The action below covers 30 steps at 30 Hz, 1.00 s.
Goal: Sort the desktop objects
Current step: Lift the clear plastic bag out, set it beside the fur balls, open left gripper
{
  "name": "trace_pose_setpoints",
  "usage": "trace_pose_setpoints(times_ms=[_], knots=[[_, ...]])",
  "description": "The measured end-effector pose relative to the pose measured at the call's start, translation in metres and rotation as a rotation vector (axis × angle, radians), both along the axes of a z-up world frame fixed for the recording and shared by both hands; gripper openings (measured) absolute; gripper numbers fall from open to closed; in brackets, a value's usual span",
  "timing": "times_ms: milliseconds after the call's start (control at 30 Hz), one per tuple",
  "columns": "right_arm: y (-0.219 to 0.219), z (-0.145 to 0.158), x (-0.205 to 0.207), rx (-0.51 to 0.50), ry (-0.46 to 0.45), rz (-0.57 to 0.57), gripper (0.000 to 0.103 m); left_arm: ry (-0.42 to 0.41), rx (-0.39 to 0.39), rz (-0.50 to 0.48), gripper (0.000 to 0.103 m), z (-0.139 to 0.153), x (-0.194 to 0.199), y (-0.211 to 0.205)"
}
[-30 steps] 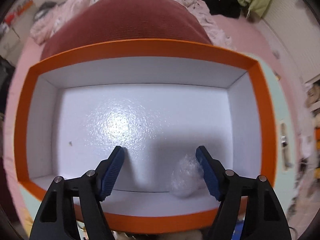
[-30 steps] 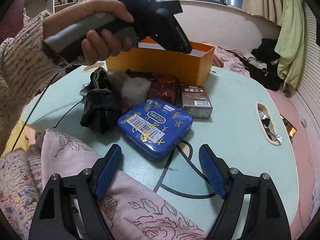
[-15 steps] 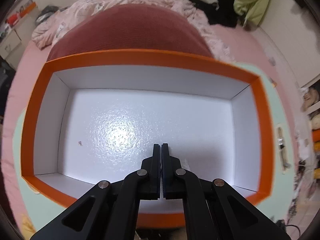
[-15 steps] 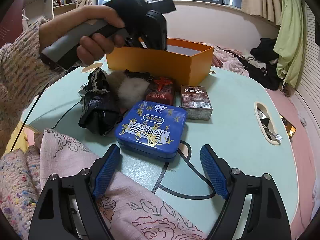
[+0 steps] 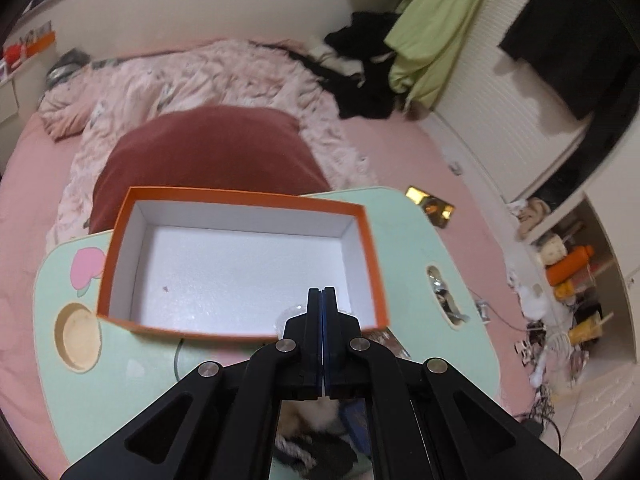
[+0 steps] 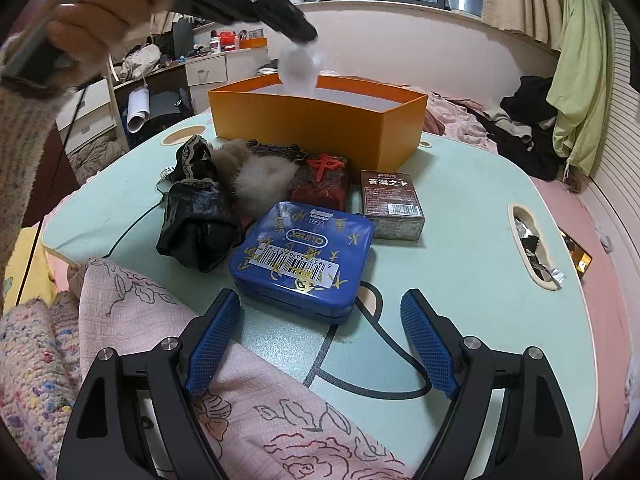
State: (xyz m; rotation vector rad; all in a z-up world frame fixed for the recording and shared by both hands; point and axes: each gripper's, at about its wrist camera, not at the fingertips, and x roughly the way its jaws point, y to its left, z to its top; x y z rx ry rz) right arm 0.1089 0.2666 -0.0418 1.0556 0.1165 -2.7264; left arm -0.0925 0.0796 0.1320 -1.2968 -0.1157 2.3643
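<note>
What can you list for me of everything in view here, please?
orange box: one, orange with white inside, far side of table
clear plastic wad: one, clear, hanging above the box
blue tin: one, blue with gold writing, mid-table
brown card box: one, brown, right of the tin
red packet: one, red and dark, before the orange box
fur pompom: one, beige, left of the packet
black bag: one, black, left of the tin
table: one, pale green
floral cloth: one, pink, near edge
left gripper: black, shut on the wad
right gripper: blue pads, open, empty
hand: on the left gripper's handle
</note>
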Motion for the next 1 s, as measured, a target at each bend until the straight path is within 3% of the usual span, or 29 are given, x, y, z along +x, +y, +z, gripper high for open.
trace_pose_setpoints(times_ms=[133, 367, 533, 800, 867, 933, 1000], knots=[[0.000, 0.000, 0.000, 0.000, 0.000, 0.000, 0.083, 0.014, 0.019, -0.004, 0.001, -0.006, 0.024, -0.017], [0.001, 0.000, 0.001, 0.000, 0.001, 0.000, 0.083, 0.002, 0.079, 0.046, 0.001, -0.042, 0.060, -0.047], [0.001, 0.000, 0.001, 0.000, 0.000, 0.000, 0.083, 0.013, 0.047, 0.082, 0.001, -0.074, 0.079, -0.058], [0.001, 0.000, 0.002, -0.001, 0.001, 0.001, 0.084, 0.009, 0.065, 0.115, 0.003, -0.111, 0.092, -0.071], [0.002, 0.001, 0.002, -0.003, -0.003, 0.003, 0.084, 0.040, 0.069, 0.107, 0.013, -0.110, 0.098, -0.070], [0.008, 0.005, 0.001, -0.030, -0.011, 0.002, 0.084, 0.089, 0.086, 0.106, 0.049, -0.103, 0.108, -0.071], [0.016, 0.019, 0.003, -0.075, 0.005, -0.002, 0.084, 0.141, 0.109, 0.118, 0.063, -0.097, 0.117, -0.075]])
